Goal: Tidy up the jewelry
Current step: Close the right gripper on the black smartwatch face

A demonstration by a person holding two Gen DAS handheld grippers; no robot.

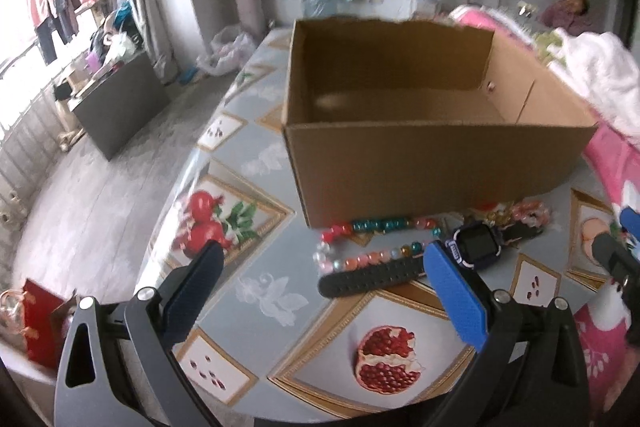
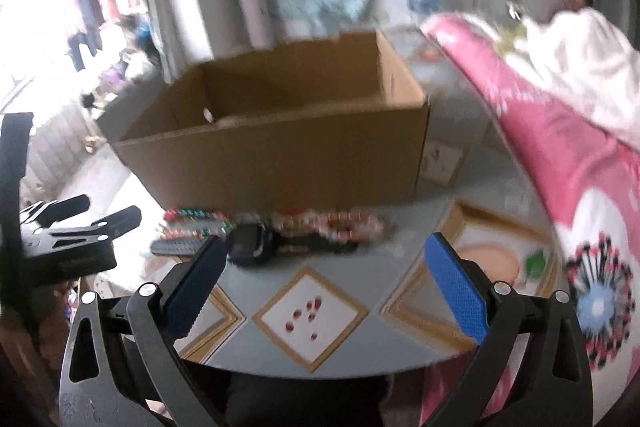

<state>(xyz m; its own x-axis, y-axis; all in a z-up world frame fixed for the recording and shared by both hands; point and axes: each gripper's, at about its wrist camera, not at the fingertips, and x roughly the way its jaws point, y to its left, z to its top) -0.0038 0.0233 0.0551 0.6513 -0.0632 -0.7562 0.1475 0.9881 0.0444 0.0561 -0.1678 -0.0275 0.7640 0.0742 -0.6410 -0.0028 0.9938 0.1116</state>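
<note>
An open, empty cardboard box [image 1: 432,163] stands on the table; it also shows in the right wrist view [image 2: 288,163]. In front of it lie a string of colourful beads [image 1: 380,227], a dark blue watch [image 1: 474,241] with a black strap, and a pinkish bead bracelet [image 1: 524,213]. In the blurred right wrist view the beads [image 2: 196,219], the watch [image 2: 252,247] and the bracelet [image 2: 348,227] lie in a row. My left gripper [image 1: 320,263] is open above the table, just short of the jewelry. My right gripper [image 2: 326,255] is open and empty.
The table [image 1: 260,187] has a patterned fruit cloth and a round front edge. A pink and white blanket [image 2: 560,131] is heaped at the right. The left gripper [image 2: 60,243] shows at the left of the right wrist view. The floor drops away at left.
</note>
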